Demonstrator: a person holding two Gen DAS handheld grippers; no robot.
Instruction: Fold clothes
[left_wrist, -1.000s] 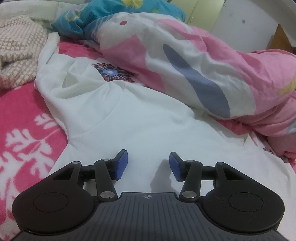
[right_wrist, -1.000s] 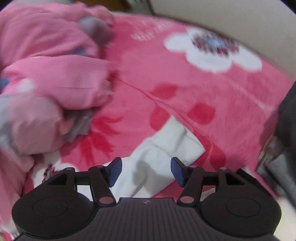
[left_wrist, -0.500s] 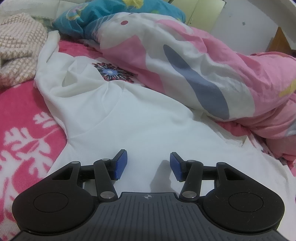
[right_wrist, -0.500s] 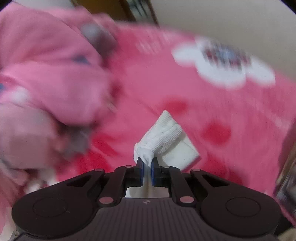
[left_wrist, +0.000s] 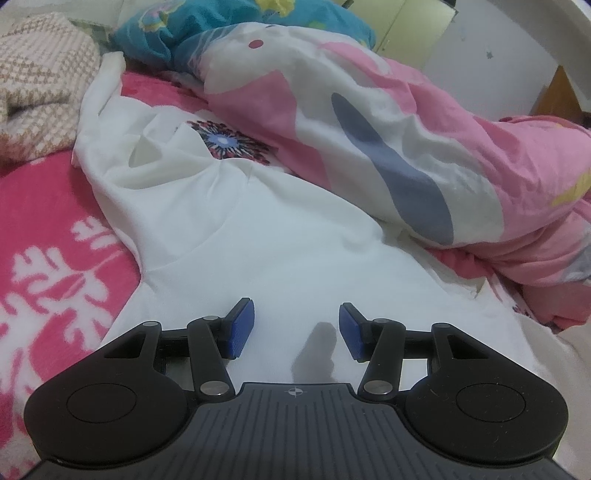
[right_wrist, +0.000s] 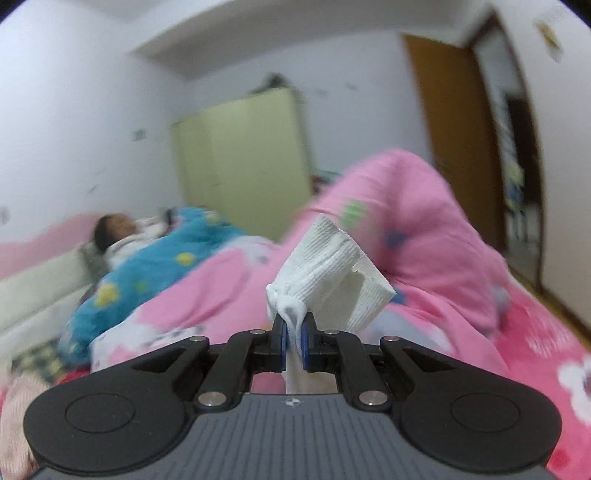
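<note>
Pink bed (left_wrist: 40, 221) bears white garment (left_wrist: 258, 258); quilt (left_wrist: 406, 147).

Garment (left_wrist: 236, 236) flat on bedspread (left_wrist: 40, 229); quilt (left_wrist: 424, 140) right of it, knit blanket (left_wrist: 37, 74) left.

Place: a home bedroom
Bed: a pink floral blanket (left_wrist: 40, 221) is lying under the hand-held gripper
Ahead: a pink quilt (left_wrist: 388, 147) is bunching up
Beyond: a pale green wardrobe (right_wrist: 243, 162) and a wooden door (right_wrist: 443, 129) are standing
</note>
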